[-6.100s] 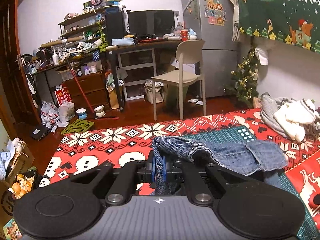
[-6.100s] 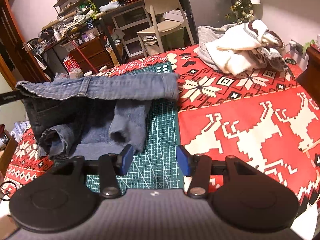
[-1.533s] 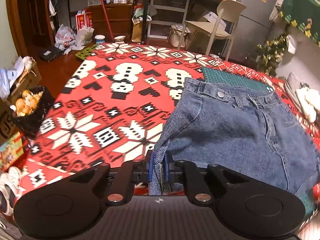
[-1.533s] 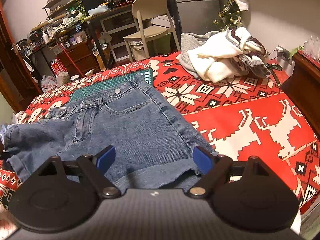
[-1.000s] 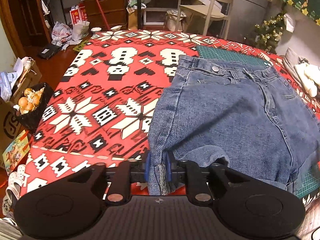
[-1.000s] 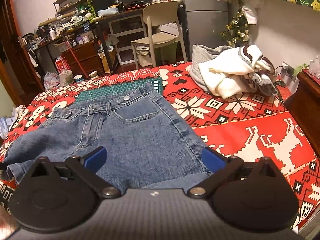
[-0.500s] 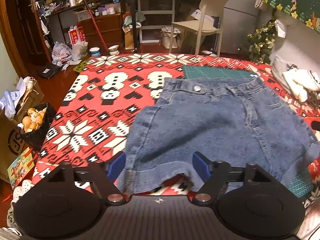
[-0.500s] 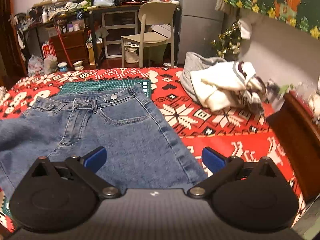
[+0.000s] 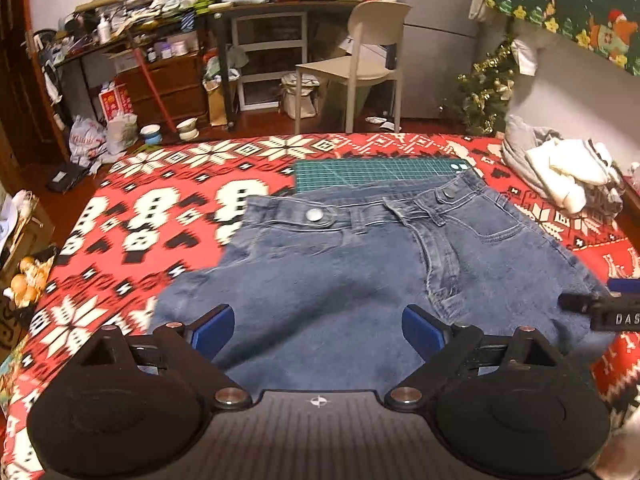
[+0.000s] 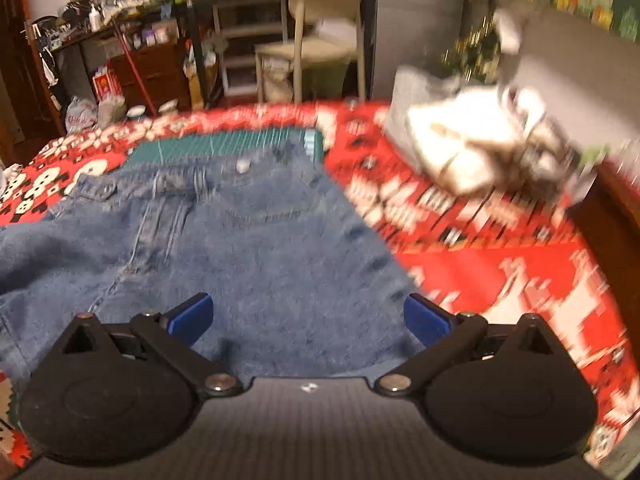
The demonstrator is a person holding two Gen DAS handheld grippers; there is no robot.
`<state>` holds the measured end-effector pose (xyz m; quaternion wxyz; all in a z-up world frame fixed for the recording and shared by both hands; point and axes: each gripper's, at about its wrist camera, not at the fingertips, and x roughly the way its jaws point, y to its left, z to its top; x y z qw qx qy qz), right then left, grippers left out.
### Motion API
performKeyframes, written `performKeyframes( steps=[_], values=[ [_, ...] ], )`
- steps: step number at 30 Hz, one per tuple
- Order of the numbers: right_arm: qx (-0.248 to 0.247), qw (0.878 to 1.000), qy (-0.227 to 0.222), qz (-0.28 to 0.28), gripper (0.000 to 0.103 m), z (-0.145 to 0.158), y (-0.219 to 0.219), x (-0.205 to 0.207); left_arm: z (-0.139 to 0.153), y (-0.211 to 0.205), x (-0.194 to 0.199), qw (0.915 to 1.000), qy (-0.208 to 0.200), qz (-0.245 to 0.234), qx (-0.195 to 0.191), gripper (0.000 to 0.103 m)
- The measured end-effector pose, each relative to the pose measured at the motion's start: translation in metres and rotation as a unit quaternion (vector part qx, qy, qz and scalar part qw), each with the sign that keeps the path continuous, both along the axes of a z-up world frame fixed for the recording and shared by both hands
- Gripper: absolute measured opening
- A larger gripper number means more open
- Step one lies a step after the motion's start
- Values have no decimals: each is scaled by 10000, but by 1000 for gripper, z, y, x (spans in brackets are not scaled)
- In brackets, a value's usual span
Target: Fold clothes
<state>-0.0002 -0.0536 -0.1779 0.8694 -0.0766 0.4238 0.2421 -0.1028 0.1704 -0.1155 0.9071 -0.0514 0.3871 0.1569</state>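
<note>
The denim shorts [image 9: 360,264] lie spread flat, front up, on the bed's red patterned blanket [image 9: 160,216], waistband over a green cutting mat [image 9: 372,170]. Denim looks thick, limp, unslippery; the hem corners or waistband ends seem best to pinch. Left gripper [image 9: 318,328] and right gripper [image 10: 306,318] gape wide, empty, above the hem

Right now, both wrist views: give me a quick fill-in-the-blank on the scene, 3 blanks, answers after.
1. The denim shorts lie spread flat with the waistband on the far side, partly over a green ____ mat.
2. The left gripper and the right gripper are both ____.
3. The beige ____ stands on the floor beyond the bed.

Answers: cutting; open; chair
</note>
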Motion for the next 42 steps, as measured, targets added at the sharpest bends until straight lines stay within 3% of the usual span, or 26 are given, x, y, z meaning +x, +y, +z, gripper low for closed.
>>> performKeyframes(
  steps=[3,8,15,22,29,35,42],
  values=[
    [-27,9999,123,40,102,-14,3,6,-13,-12,14,9995,72,-263,184,91],
    [-321,9986,428,28,102,-39,7,12,-38,-11,25,9985,256,-477,24,91],
    [-333,9993,145,-18,102,-44,8,3,-70,-9,37,9963,409,-748,-134,91],
    [-274,9996,14,-56,102,-46,7,-1,-83,-8,26,9977,114,-656,-144,94],
    [-77,9992,-357,-150,102,-51,3,-11,-85,-12,25,9962,130,-856,-66,101],
    [-195,9997,-78,-149,102,-46,4,-3,-86,-10,28,9966,157,-799,-113,103],
    [-206,9998,-75,15,102,-48,1,-1,-87,-9,29,9961,171,-852,-126,103]
  ],
)
